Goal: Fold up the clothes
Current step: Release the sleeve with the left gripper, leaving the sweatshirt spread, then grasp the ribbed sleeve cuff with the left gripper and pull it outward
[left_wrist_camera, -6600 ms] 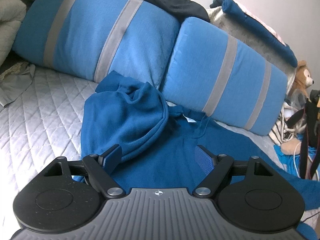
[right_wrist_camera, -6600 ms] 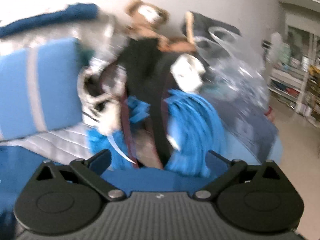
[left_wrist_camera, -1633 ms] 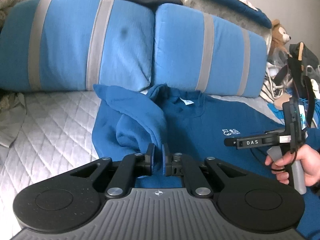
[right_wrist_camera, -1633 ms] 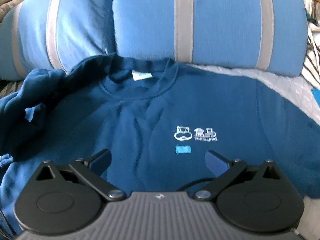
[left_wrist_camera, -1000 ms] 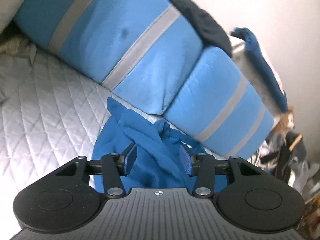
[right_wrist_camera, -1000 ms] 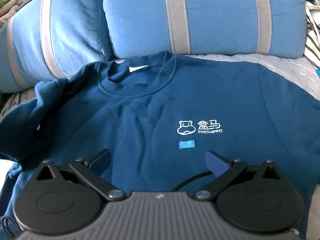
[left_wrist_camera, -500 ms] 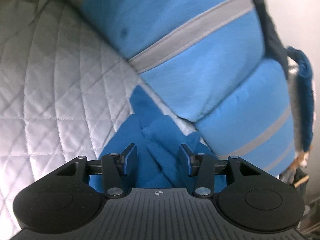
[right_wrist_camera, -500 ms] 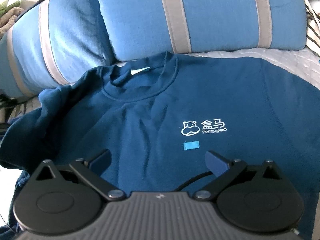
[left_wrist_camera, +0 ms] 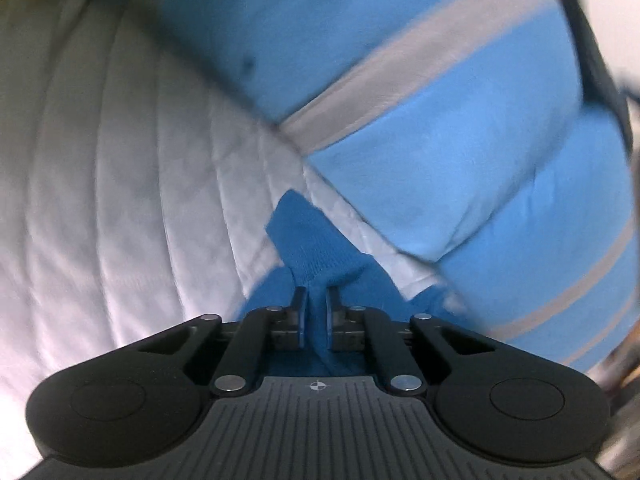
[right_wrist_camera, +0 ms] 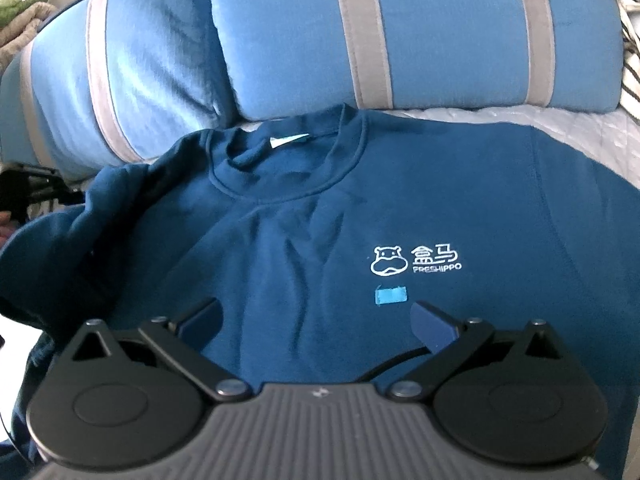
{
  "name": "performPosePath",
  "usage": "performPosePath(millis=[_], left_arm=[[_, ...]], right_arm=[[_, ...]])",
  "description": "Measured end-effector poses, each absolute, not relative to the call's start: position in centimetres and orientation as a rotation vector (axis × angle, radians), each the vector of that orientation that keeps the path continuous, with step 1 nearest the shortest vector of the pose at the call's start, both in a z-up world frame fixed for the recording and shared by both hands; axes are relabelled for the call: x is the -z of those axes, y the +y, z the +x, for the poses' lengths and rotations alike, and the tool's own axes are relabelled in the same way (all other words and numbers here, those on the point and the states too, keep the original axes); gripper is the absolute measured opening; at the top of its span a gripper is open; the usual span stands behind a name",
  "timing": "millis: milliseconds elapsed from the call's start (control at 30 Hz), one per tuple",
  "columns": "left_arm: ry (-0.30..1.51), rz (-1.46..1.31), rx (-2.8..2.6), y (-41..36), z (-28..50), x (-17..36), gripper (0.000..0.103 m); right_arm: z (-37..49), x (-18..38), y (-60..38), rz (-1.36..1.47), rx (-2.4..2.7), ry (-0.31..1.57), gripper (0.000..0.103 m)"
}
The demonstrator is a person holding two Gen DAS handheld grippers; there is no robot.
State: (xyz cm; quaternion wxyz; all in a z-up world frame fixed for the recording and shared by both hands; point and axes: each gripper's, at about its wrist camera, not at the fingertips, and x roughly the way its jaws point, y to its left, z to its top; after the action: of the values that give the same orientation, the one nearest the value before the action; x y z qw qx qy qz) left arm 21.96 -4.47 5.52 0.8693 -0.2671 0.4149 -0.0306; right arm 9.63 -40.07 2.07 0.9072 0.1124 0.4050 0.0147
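Note:
A dark blue sweatshirt [right_wrist_camera: 304,216] lies front up on the bed, its collar [right_wrist_camera: 288,168] toward the pillows and a white logo [right_wrist_camera: 414,261] on the chest. Its left sleeve is bunched at the left of the right wrist view. In the left wrist view the ribbed sleeve cuff [left_wrist_camera: 304,236] sticks out past my left gripper [left_wrist_camera: 316,302], which is shut on the sleeve fabric just behind the cuff. My right gripper [right_wrist_camera: 316,316] hangs open over the chest, below the logo, with nothing between its fingers.
Two light blue pillows with grey stripes [right_wrist_camera: 440,32] [left_wrist_camera: 440,100] lean at the head of the bed, right behind the collar. The white quilted cover [left_wrist_camera: 100,180] spreads out to the left of the sleeve. Striped cloth [right_wrist_camera: 630,68] lies at the right edge.
My left gripper has moved down and toward the sleeve end, and its jaws have shut on the fabric. The right gripper has stayed in place, open.

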Motion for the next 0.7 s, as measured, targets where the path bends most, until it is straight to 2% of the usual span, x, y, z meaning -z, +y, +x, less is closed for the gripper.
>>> performPosePath(millis=[300,467,700], left_arm=[[0.611,0.201,-0.043,-8.9,16.2,-13.1,0.008],[0.506,0.41,-0.116,-7.7,12.7,-15.7,0.008],[0.424,0.552,-0.237,-4.0,8.3,-19.0,0.008]], right_arm=[[8.6,-2.7,-36.7,-0.074,-0.059,0.749,0.103],[7.7,-2.5,-34.3,-0.324,-0.008,0.653,0.103],[6.7,-2.4,-32.6,-0.485,-0.005,0.571,0.103]])
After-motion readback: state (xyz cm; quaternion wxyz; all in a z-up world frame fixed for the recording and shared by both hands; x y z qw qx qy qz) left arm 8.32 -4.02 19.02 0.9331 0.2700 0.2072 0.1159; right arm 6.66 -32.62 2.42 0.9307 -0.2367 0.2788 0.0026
